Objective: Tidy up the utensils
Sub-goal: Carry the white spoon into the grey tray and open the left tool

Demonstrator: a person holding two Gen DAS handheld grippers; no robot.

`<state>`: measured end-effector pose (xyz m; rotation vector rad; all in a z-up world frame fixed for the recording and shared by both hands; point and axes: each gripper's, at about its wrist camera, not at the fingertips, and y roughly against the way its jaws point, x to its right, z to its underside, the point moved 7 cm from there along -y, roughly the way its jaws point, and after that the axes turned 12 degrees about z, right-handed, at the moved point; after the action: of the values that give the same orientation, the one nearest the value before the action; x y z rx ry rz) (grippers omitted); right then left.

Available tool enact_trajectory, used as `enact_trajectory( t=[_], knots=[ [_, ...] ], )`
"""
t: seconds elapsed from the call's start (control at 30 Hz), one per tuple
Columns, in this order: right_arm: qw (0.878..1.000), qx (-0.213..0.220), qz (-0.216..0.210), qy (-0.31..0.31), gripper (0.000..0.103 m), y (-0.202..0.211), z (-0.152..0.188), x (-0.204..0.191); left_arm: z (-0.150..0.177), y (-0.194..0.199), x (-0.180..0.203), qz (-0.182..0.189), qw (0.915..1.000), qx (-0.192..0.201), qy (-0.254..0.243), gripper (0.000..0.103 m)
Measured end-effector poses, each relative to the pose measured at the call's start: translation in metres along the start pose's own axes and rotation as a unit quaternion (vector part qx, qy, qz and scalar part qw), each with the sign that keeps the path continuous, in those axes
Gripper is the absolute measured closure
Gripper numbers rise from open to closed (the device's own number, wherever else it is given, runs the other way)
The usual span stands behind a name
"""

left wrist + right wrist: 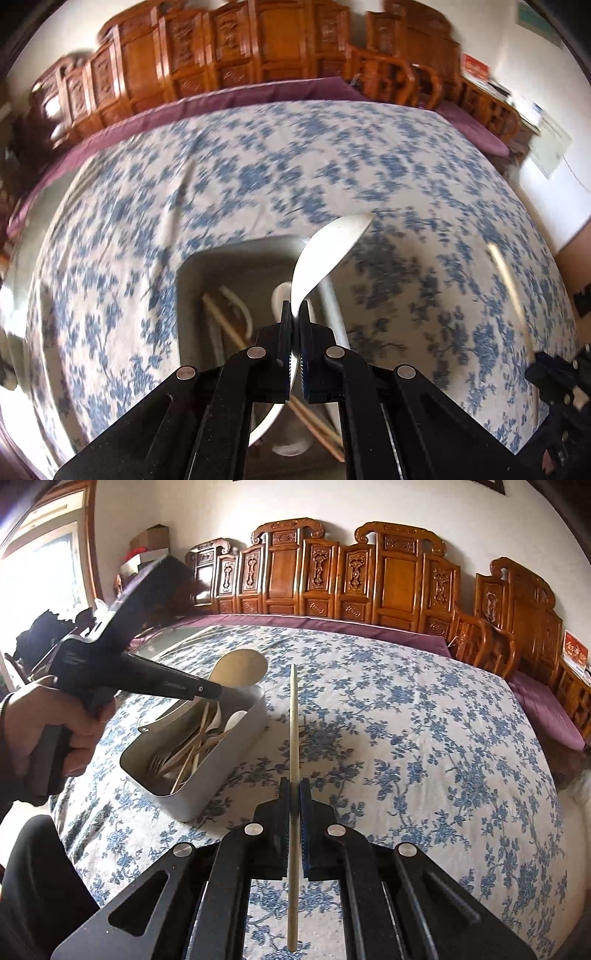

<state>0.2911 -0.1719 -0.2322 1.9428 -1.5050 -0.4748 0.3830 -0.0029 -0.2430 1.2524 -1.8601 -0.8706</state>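
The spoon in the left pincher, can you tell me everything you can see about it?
The spoon is smooth and glossy, maybe ceramic; it looks white from the left wrist and tan from the right wrist. It has a rounded bowl and a curved handle. The left gripper is shut on its handle, so the bowl sticks out past the fingertips. It is lifted above the gray utensil box, which holds forks, chopsticks and more spoons. Only the gripper's pads touch it.

utensils (192,746) in bin (207,794) on tablecloth (406,738), chairs (332,576) behind

Right tongs (294,788) tight on upright chopstick (293,716), grey utensil bin (207,775) just left on floral cloth (424,738).
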Motion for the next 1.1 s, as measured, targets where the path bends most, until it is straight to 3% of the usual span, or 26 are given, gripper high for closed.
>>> enact_trajectory(
  t=[0.27,0.53,0.6,0.63,0.67,0.9,0.97,1.1],
  knots=[
    [1.000,-0.008,0.003,0.004,0.097,-0.005,0.004,-0.003,0.014,-0.015,-0.028,-0.008,0.9986,-0.018,0.049,0.100],
    [1.000,-0.015,0.008,0.002,0.097,-0.010,0.007,0.001,0.014,-0.016,-0.033,-0.013,0.9985,-0.021,0.049,0.098],
    [1.000,-0.016,0.011,0.004,0.097,-0.011,0.007,0.000,0.013,-0.013,-0.034,-0.013,0.9986,-0.020,0.047,0.089],
    [1.000,-0.017,0.012,0.005,0.097,-0.012,0.008,0.000,0.013,-0.010,-0.033,-0.011,0.9988,-0.016,0.045,0.078],
    [1.000,-0.018,0.012,0.006,0.097,-0.012,0.008,-0.001,0.014,-0.006,-0.032,-0.010,0.9990,-0.012,0.041,0.074],
    [1.000,-0.014,0.006,0.020,0.097,-0.012,-0.002,-0.024,0.023,0.020,-0.033,-0.018,0.9997,0.003,0.018,0.067],
    [1.000,-0.011,0.005,0.028,0.097,-0.013,-0.007,-0.034,0.026,0.031,-0.035,-0.021,0.9996,0.012,0.014,0.044],
    [0.999,-0.011,-0.002,0.038,0.097,-0.018,-0.014,-0.053,0.034,0.047,-0.043,-0.031,0.9993,0.023,0.003,0.035]
  ],
)
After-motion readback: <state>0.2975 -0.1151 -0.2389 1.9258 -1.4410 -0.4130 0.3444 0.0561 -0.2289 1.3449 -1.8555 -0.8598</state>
